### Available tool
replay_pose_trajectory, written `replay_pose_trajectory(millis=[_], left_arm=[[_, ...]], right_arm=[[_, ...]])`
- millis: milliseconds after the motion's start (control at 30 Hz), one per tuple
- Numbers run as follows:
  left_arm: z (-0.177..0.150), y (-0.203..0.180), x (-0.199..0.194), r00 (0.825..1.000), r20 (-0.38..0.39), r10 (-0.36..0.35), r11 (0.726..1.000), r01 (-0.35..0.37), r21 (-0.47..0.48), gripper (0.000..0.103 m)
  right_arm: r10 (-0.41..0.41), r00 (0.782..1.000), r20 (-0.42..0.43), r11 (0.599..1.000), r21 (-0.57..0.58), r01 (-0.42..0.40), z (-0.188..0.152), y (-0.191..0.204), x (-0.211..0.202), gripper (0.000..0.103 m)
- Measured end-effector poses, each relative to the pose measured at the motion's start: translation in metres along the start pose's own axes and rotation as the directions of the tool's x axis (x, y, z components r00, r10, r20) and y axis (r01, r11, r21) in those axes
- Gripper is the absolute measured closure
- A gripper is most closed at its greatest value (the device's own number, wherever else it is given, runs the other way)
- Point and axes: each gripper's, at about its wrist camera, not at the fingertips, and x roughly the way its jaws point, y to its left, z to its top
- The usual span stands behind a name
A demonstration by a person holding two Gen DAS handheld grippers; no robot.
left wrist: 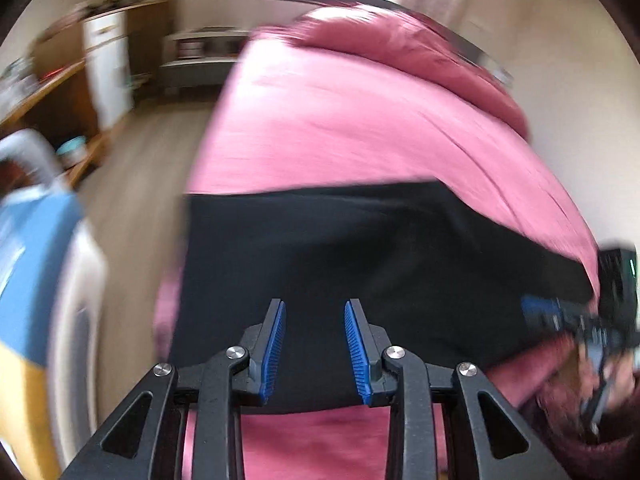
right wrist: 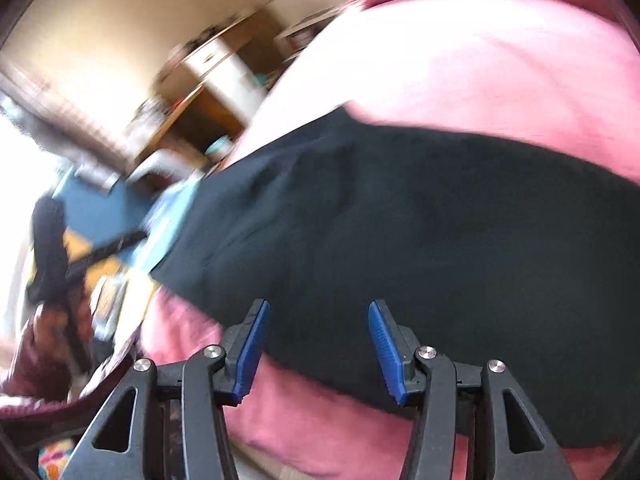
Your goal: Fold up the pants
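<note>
Black pants (left wrist: 360, 272) lie flat across a pink bed cover (left wrist: 340, 120), folded into a broad dark band. My left gripper (left wrist: 315, 308) hangs above the near edge of the pants, its blue pads apart with nothing between them. In the right wrist view the same pants (right wrist: 400, 220) stretch from left to right, and my right gripper (right wrist: 319, 308) stands open over their near edge, holding nothing. The right gripper (left wrist: 568, 320) also shows at the right edge of the left wrist view, blurred, in a hand with a dark red sleeve.
A wooden floor (left wrist: 132, 168) runs left of the bed, with a white cabinet (left wrist: 106, 68) and wooden shelves (left wrist: 48, 92) beyond. A blue and yellow object (left wrist: 32, 248) is close at the left. The pink cover (right wrist: 480, 60) fills the far side. Both views are motion-blurred.
</note>
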Motion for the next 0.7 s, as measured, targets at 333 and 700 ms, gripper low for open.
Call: replay_pose_trajectory(millis=[333, 700], left_arm=[[-0.044, -0.085, 0.074, 0.966, -0.246, -0.075, 0.965, 0.132, 0.225, 0.072], [-0.021, -0.094, 0.056, 0.972, -0.181, -0.149, 0.967, 0.182, 0.177, 0.072]], right_arm=[[-0.205, 0.977, -0.065, 0.958, 0.191, 0.214, -0.040, -0.082, -0.024, 0.058], [-0.224, 0.944, 0.243, 0.830, 0.555, 0.054, -0.072, -0.177, -0.136, 0.059]])
